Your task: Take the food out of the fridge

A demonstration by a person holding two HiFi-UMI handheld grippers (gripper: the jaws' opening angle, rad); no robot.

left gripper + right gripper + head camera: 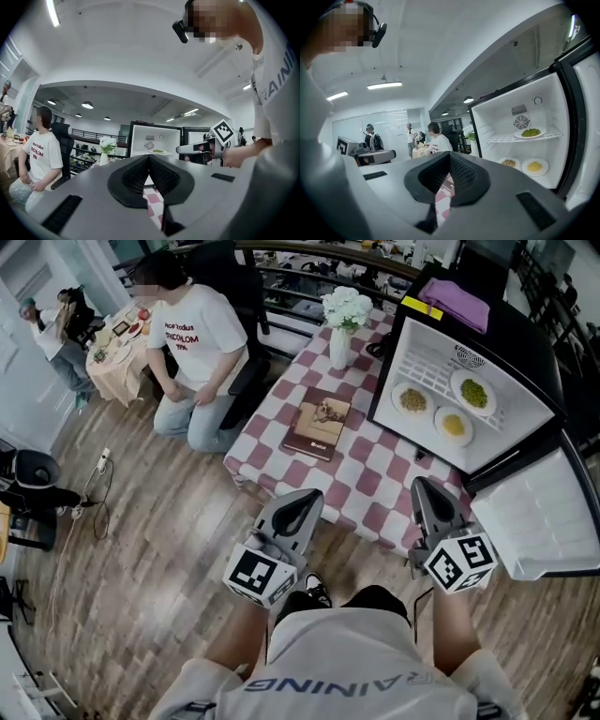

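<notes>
A small white fridge (422, 352) stands open on the checked table (309, 474). A plate of green food (473, 393) rests on its wire shelf. Two more plates lie on the fridge floor, one of brown food (412, 399) and one of yellow food (453, 425). The right gripper view shows the same green plate (530, 133), brown plate (509, 163) and yellow plate (535, 166). My left gripper (309, 495) and right gripper (424, 486) hover at the table's near edge, short of the fridge. Both are shut and hold nothing.
The fridge door (544, 521) hangs open at the right, close to my right gripper. A book (319, 423) and a vase of white flowers (345, 320) sit on the table. A purple cloth (455, 301) lies on the fridge. A person (192, 343) sits at the left.
</notes>
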